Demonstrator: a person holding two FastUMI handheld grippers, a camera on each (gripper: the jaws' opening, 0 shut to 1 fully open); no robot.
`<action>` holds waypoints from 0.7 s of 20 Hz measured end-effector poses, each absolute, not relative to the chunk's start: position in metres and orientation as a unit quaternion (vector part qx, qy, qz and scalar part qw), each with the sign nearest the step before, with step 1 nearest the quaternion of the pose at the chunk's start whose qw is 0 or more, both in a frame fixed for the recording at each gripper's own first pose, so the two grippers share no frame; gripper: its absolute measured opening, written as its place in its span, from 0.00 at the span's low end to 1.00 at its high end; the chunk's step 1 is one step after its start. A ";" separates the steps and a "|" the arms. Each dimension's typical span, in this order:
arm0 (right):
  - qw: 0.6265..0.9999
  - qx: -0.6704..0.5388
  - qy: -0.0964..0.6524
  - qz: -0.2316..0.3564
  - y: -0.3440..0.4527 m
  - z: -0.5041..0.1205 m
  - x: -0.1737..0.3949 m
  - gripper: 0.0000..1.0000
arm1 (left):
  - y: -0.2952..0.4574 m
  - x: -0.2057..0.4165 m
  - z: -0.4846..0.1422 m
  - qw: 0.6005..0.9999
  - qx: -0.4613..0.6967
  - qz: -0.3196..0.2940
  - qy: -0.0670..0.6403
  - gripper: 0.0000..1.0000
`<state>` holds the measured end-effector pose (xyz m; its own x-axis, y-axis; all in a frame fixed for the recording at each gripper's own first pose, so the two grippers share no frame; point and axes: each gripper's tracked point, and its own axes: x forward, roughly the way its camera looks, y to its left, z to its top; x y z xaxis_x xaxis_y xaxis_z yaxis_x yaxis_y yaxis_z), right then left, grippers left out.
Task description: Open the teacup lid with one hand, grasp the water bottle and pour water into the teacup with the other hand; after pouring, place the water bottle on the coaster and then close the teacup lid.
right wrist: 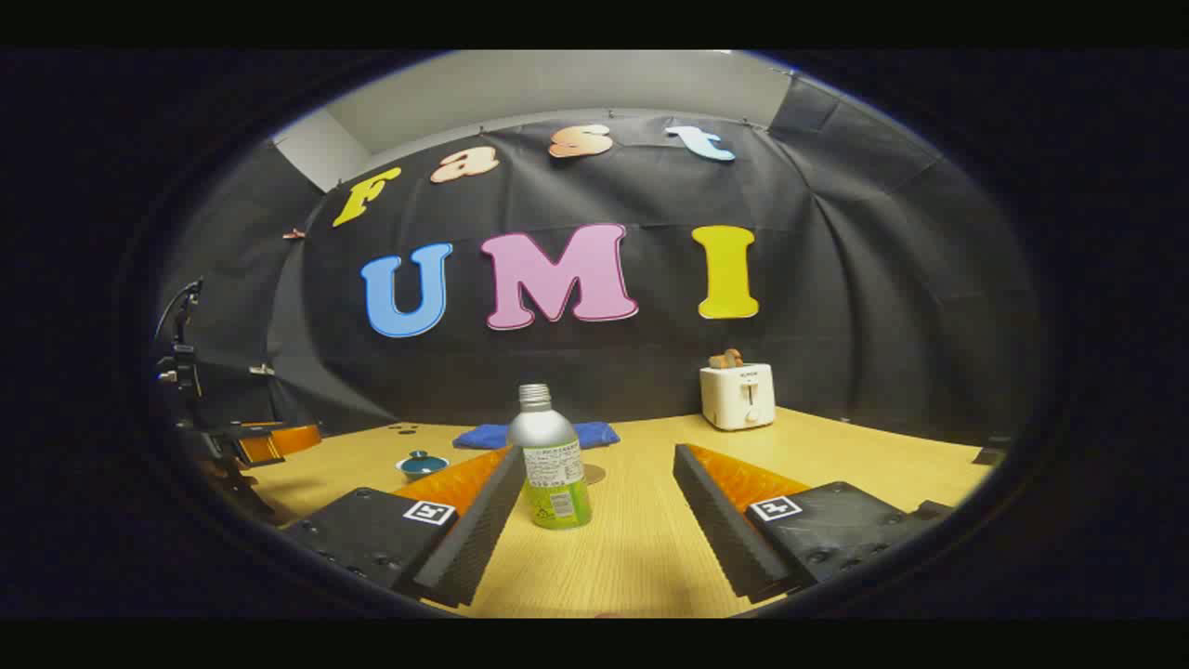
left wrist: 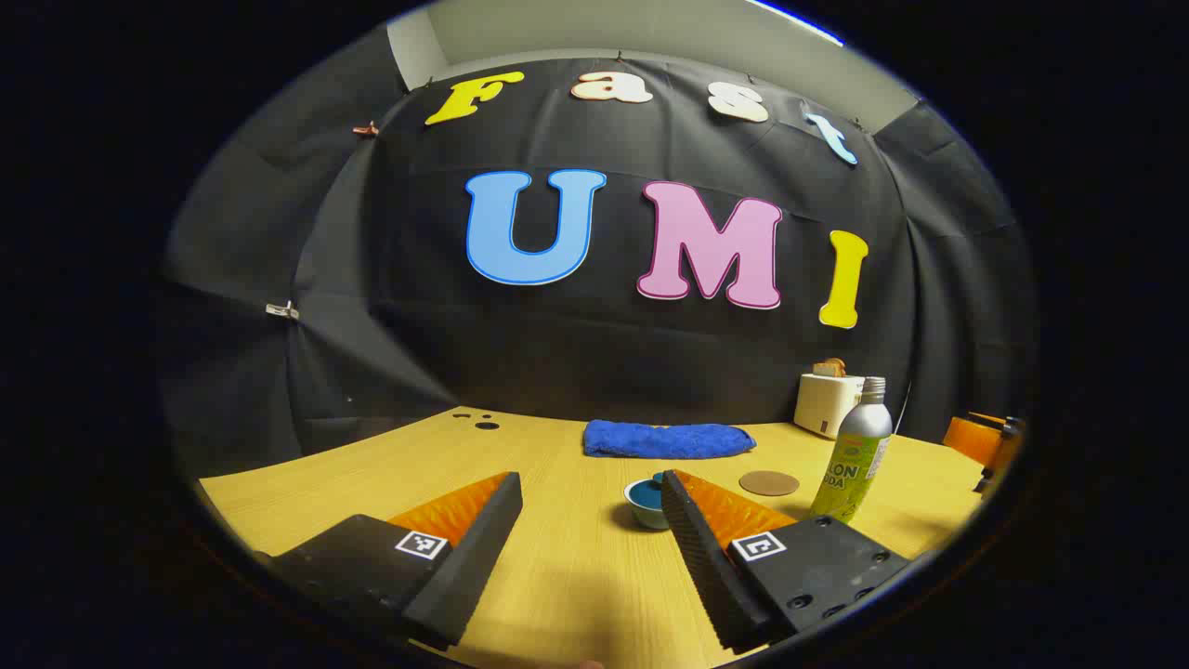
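Observation:
A small teal teacup (left wrist: 646, 502) with its lid on sits on the wooden table (left wrist: 576, 557), partly behind the right finger of my left gripper (left wrist: 594, 497), which is open and short of the cup. The silver and green water bottle (left wrist: 855, 455) stands upright to the cup's right, with a round brown coaster (left wrist: 769, 483) between them, farther back. In the right gripper view the water bottle (right wrist: 550, 462) stands just ahead of my open right gripper (right wrist: 599, 465), near its left finger. The teacup (right wrist: 422, 464) is off to the left there.
A folded blue towel (left wrist: 665, 439) lies at the back of the table. A white toaster (right wrist: 738, 395) stands at the back right. The left gripper (right wrist: 269, 442) shows at the left edge of the right gripper view, next to a black stand (right wrist: 181, 362).

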<state>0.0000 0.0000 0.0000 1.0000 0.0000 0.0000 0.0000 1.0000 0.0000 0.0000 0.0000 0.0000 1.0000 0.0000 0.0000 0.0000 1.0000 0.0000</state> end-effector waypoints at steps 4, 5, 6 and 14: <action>1.000 -0.014 0.000 0.000 0.004 -0.003 0.017 0.99 | -0.008 0.027 -0.010 0.999 0.025 -0.012 0.016 0.95; 1.000 -0.015 0.000 0.002 0.006 -0.005 0.020 0.99 | -0.009 0.029 -0.012 0.999 0.028 -0.011 0.017 0.95; 1.000 -0.016 0.004 0.004 0.008 -0.008 0.024 0.99 | -0.010 0.030 -0.013 0.999 0.027 -0.011 0.018 0.96; 0.999 -0.012 0.023 0.024 0.014 -0.019 0.036 0.99 | -0.020 0.025 -0.004 0.999 0.051 0.006 0.009 0.95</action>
<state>0.0357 0.0142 -0.0190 0.9977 0.0482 -0.0470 -0.0493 0.9985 -0.0233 0.0247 -0.0196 -0.0043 0.9998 0.0122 -0.0173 -0.0103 0.9947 0.1027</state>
